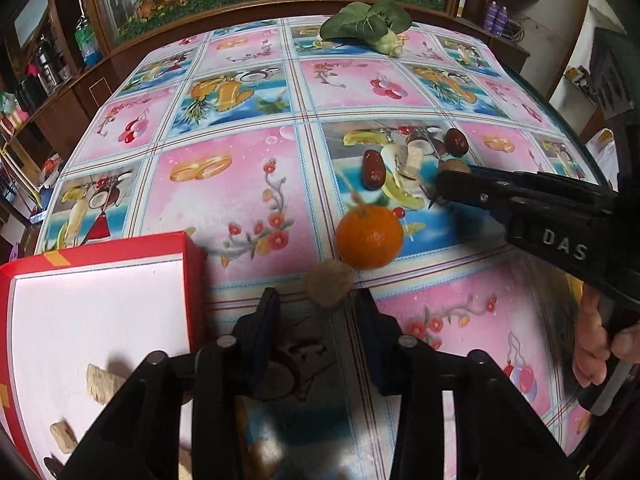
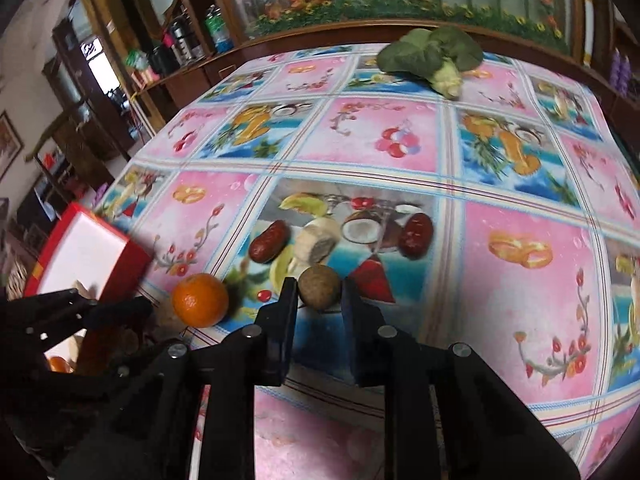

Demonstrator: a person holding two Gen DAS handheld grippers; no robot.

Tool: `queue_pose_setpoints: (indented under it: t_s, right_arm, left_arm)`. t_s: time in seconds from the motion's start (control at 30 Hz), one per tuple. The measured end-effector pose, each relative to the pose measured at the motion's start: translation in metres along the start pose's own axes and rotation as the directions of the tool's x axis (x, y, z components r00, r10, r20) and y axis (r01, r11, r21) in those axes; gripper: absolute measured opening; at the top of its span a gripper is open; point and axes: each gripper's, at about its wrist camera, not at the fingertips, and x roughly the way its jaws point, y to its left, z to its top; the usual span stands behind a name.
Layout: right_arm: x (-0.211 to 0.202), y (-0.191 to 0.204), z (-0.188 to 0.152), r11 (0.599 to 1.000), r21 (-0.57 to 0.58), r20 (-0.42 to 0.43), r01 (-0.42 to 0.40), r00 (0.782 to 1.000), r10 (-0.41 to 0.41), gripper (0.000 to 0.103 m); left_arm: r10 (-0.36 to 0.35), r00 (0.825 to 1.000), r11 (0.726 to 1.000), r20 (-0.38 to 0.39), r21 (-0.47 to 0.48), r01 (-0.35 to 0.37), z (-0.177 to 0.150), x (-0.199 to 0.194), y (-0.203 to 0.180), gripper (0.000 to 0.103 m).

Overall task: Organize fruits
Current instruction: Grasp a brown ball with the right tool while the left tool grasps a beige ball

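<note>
My left gripper (image 1: 318,300) is open over the table, its fingertips on either side of a small brown round fruit (image 1: 329,283) without touching it. An orange (image 1: 369,237) lies just beyond. My right gripper (image 2: 319,288) is open, with a second brown round fruit (image 2: 319,287) between its fingertips; it also shows in the left wrist view (image 1: 444,188). Two red dates (image 2: 269,246) (image 2: 416,235) lie beyond it. A red box (image 1: 96,332) with a white inside sits at the left and holds several pale pieces.
A leafy green vegetable (image 1: 366,24) lies at the table's far edge. The table (image 1: 240,184) has a pink and blue fruit-print cloth. Wooden cabinets and shelves stand behind and to the left. A second orange (image 2: 60,364) shows low at the left.
</note>
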Motion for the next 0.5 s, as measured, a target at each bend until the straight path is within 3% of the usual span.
queue_pose_setpoints:
  t_s: [0.13,0.5]
  right_arm:
    - [-0.007,-0.002,0.001,1.000,0.015,0.014,-0.014,1.000,0.014,0.024]
    - [-0.020,-0.006,0.004,0.999,0.040,0.053,-0.029,0.998,0.027,0.024]
  left_arm:
    - [0.004,1.000,1.000,0.006,0.018,-0.004,0.000,0.000,-0.008,0.021]
    - [0.001,0.998,0.998,0.055,-0.055,0.002,-0.004,-0.012,-0.007,0.021]
